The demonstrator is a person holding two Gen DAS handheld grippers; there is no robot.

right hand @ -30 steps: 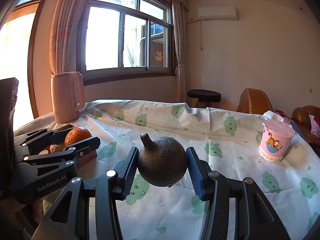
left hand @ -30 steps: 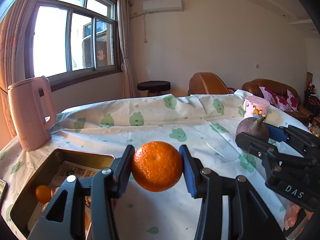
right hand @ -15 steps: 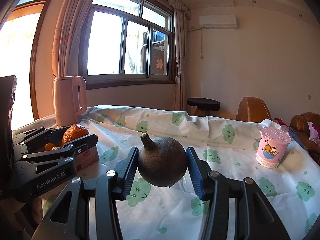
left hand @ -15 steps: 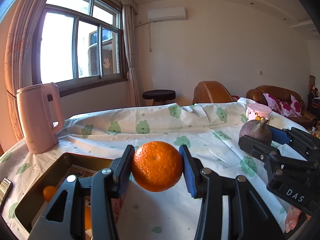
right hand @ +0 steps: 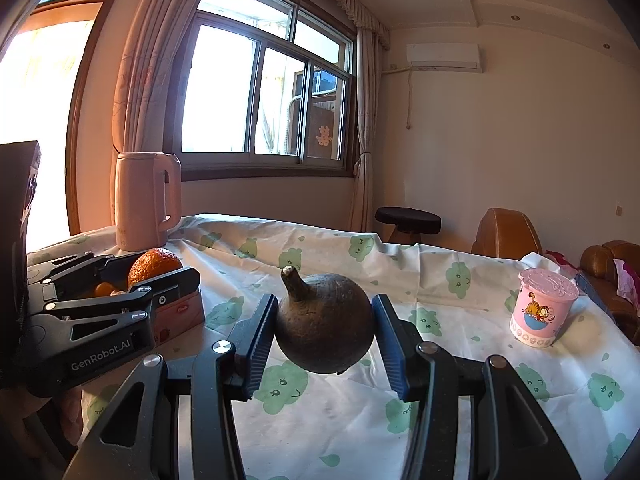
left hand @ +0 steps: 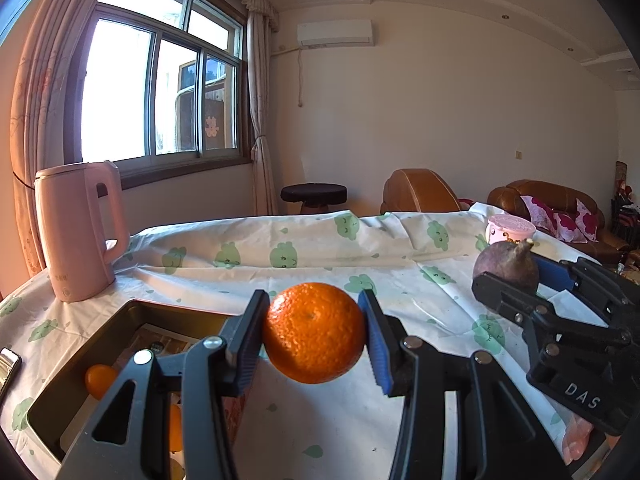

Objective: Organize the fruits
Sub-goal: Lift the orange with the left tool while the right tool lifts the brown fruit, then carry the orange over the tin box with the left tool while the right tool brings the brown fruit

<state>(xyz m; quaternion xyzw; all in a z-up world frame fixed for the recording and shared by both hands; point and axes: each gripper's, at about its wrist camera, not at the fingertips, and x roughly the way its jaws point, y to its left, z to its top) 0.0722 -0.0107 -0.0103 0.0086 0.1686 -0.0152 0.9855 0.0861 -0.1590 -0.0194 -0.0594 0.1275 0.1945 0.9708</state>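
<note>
Above the table with the white cloth printed with green smiling shapes [left hand: 400, 248], the left gripper [left hand: 314, 334] holds a round orange mandarin with dimpled skin [left hand: 314, 332] between its two blue pads; the jaws are pressed on both sides of the fruit, and the fruit is lifted free of the cloth. Just below and to the left of it stands a rectangular metal tin with a dark inside [left hand: 132, 312], open on top, with printed paper on its bottom and a small orange fruit [left hand: 100, 378] lying inside. Next to it, the right gripper [right hand: 324, 332] clamps a dark brown-purple round fruit with a short thick stem [right hand: 324, 328], also raised over the cloth, and the stem points up and a little to the left. From the right wrist view, the left gripper appears at the left edge with the mandarin over the tin. A tall pink electric kettle with a handle [left hand: 78, 228] stands behind the tin, near the window. A pink lidded cup with a cartoon cat [right hand: 544, 306] stands on the cloth to the right, well apart from both fruits. A black round stool [right hand: 408, 220] and brown leather armchairs [left hand: 420, 192] are beyond the table.
</note>
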